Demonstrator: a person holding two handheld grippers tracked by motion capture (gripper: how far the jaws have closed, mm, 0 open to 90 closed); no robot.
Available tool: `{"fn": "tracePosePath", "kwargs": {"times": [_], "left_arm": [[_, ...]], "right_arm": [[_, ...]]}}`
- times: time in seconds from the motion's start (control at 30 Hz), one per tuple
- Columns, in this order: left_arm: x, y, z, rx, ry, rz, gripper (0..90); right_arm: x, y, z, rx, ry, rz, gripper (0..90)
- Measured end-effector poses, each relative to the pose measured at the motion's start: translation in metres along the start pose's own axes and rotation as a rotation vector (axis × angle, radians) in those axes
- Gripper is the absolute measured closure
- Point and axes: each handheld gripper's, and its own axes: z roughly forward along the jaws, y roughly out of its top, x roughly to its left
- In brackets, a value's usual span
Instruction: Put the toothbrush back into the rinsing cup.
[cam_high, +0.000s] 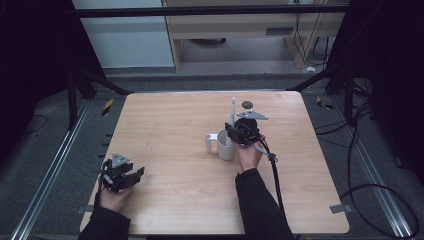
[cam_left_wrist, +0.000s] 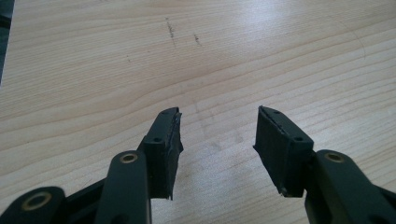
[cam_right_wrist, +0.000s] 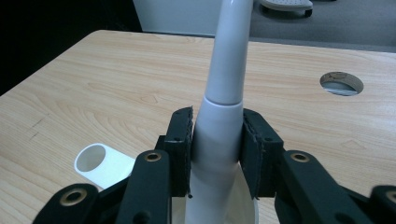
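1. While your left gripper (cam_left_wrist: 217, 140) rests at the table's 8 o'clock corner, jaws apart on nothing, leave it there.
2. Your right gripper (cam_right_wrist: 215, 140) is clamped on the white plastic electric toothbrush handle (cam_right_wrist: 219, 126), standing in the white cup (cam_high: 226, 145) right of centre.
3. Judge it light, stiff and slick; grip the thick body.
4. Its long axis is upright, neck leaning toward 12 o'clock.

Pale wood-grain table (cam_high: 170, 130), matt, with faint dark scuffs at upper centre of the left gripper view. White toothbrush handle (cam_right_wrist: 224, 107), smooth, slightly glossy plastic. White cup (cam_high: 226, 146) and small tube (cam_right_wrist: 100, 162), matt and smooth. Black gripper pads (cam_left_wrist: 280, 140), rough and frayed at the edges.
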Motion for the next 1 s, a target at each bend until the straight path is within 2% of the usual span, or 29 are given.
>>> {"fn": "tracePosePath", "kwargs": {"times": [0.4, 0.6, 0.73, 1.0], "left_arm": [[0.0, 0.0, 0.0, 0.0, 0.0, 0.0, 49.2], [0.0, 0.0, 0.0, 0.0, 0.001, 0.001, 49.2], [0.0, 0.0, 0.0, 0.0, 0.001, 0.001, 49.2], [0.0, 0.0, 0.0, 0.003, 0.002, 0.003, 49.2]], "right_arm": [[-0.001, -0.001, 0.0, 0.014, -0.012, -0.022, 61.2], [0.0, -0.002, -0.002, 0.014, -0.002, -0.026, 49.6], [-0.001, -0.003, -0.007, -0.016, 0.018, -0.018, 43.3], [0.0, -0.005, -0.024, -0.035, 0.024, -0.051, 31.9]]}}
